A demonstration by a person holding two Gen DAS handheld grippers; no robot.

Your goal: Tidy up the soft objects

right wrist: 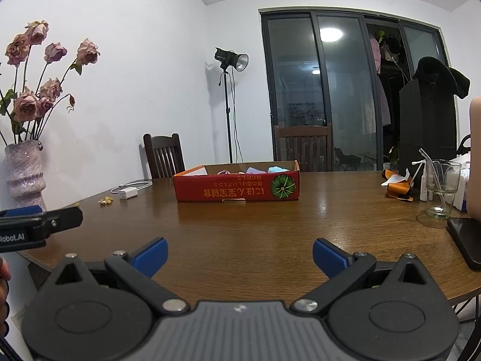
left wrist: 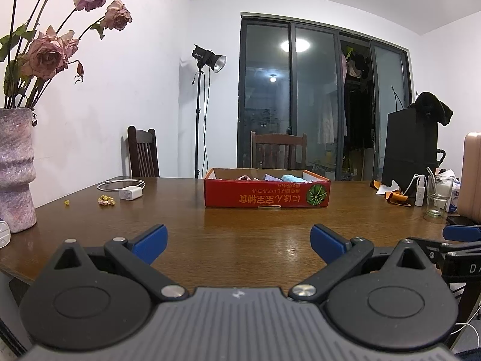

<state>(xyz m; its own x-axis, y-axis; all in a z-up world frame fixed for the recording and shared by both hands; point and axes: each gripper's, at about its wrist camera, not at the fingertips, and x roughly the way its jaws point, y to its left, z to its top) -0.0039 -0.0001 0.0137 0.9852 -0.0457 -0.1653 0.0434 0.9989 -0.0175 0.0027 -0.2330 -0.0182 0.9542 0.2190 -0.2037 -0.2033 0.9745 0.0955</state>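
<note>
A shallow red cardboard box [left wrist: 264, 194] [right wrist: 237, 191] stands on the far middle of the wooden table [left wrist: 240, 228] [right wrist: 246, 234]. Several soft cloth pieces lie inside it: a pink one [left wrist: 245, 177], a lilac one [left wrist: 272, 177] [right wrist: 255, 170] and a light blue one [left wrist: 293, 178] [right wrist: 278, 169]. My left gripper [left wrist: 239, 242] is open near the table's front edge, with nothing between its blue pads. My right gripper [right wrist: 240, 255] is open too, empty, at the front edge to the right of the left one. Each gripper's tip shows at the side of the other's view.
A pink vase [left wrist: 15, 168] [right wrist: 25, 174] of dried roses stands at the left. A white charger with cable [left wrist: 129, 193] [right wrist: 127, 193] and small yellow crumbs [left wrist: 105, 200] lie left of the box. At right are a glass [left wrist: 437, 194] [right wrist: 442, 189], orange-white scraps [left wrist: 392, 195], a dark phone [right wrist: 467, 240] and a pinkish case [left wrist: 472, 174]. Chairs stand behind.
</note>
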